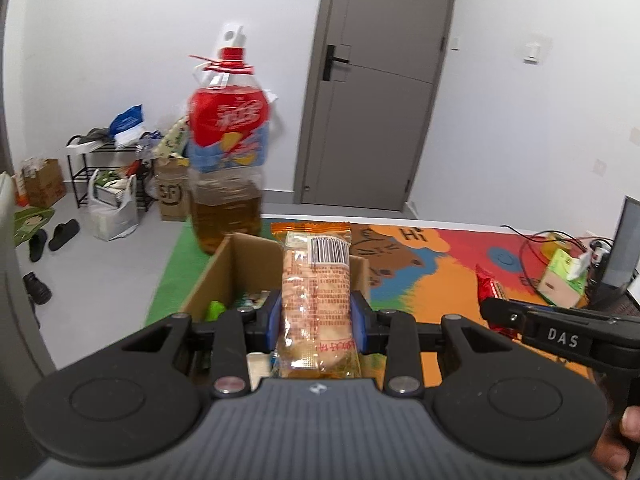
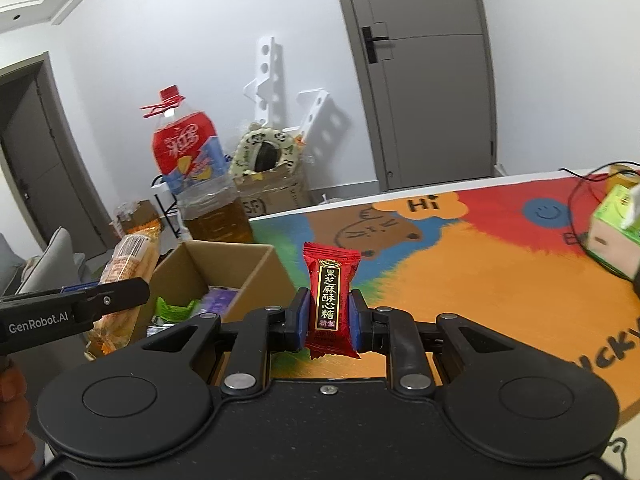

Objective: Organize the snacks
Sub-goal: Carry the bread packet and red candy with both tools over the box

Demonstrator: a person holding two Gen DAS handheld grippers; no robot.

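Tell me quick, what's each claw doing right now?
Left gripper: shut on the orange snack packet.
Right gripper: shut on the red candy packet.

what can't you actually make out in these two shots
- Cardboard box contents: in the left wrist view the left gripper and its orange snack packet cover most of the inside; only green scraps show.
- Same box in the right wrist view: wrappers inside are blurred, unreadable.
- Red candy in the left wrist view: mostly hidden behind the right gripper.
- Green tissue box: cut off by the right edge, blurred.

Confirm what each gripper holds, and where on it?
Left gripper: clear orange snack packet, clamped across its lower half. Right gripper: red candy packet, clamped by its side edges, lower half.
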